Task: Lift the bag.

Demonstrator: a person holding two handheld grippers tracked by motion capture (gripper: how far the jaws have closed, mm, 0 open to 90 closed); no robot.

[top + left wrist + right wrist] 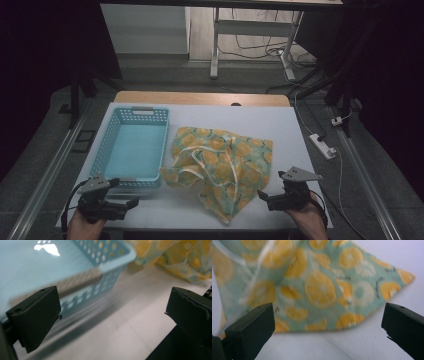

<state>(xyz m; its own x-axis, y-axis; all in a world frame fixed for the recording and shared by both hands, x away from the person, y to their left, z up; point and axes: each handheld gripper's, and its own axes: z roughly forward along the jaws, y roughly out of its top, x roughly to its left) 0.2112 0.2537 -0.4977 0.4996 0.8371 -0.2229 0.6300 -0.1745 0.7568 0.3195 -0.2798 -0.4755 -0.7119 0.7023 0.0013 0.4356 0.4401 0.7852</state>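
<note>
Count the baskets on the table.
1. The light blue basket sits on the left half of the table, beside the lemon-print cloth; its near corner lies just ahead of the left gripper. Nothing suggests another hidden.

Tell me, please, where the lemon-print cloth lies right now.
In the high view the lemon-print cloth lies crumpled mid-table, just right of the blue basket, ahead and left of the right gripper.

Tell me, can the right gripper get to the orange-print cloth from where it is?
Probably yes. The right gripper sits open beside the cloth, and its own view shows bare table between the jaws and the cloth's edge, nothing in the way.
</note>
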